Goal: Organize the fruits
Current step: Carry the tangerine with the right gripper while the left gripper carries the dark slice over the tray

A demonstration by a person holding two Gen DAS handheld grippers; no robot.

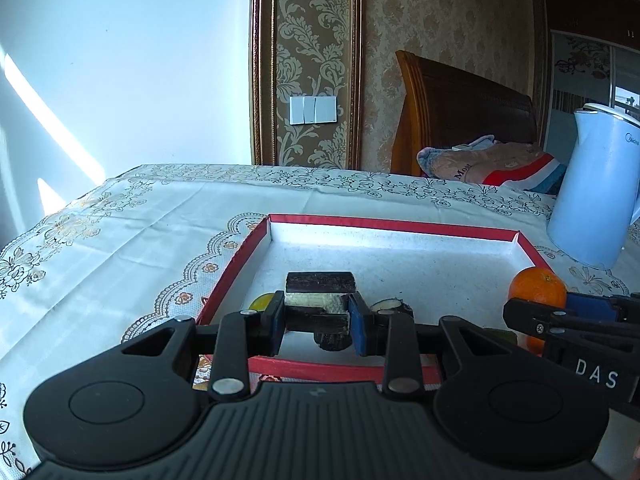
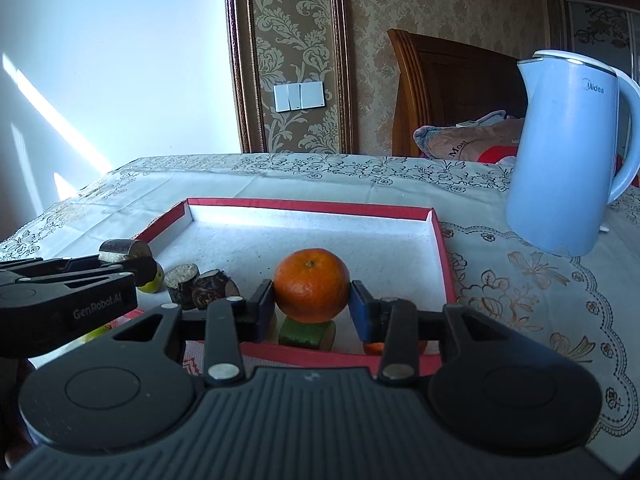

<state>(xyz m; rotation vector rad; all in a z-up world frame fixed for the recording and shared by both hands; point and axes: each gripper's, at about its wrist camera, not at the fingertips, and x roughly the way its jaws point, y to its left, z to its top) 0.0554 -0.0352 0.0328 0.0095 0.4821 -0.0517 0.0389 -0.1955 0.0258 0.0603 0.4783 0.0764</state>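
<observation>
A red-rimmed tray (image 1: pixel 384 226) with a white floor lies on the table; it also shows in the right wrist view (image 2: pixel 312 205). My left gripper (image 1: pixel 318 320) is shut on a dark sugarcane piece (image 1: pixel 320 294) and holds it over the tray's near left part. My right gripper (image 2: pixel 312 312) is shut on an orange (image 2: pixel 311 284), held above the tray's near edge; the orange also shows in the left wrist view (image 1: pixel 538 286). Below it lie a green cane piece (image 2: pixel 306 334) and another orange (image 2: pixel 374 347), partly hidden. Two dark cane pieces (image 2: pixel 200 286) and a yellow-green fruit (image 2: pixel 154 280) lie at the tray's near left.
A light blue electric kettle (image 2: pixel 568 156) stands on the table right of the tray, close to its far right corner. The table has a lace-patterned white cloth (image 1: pixel 132 232). A white wall, a wooden headboard and bedding are behind the table.
</observation>
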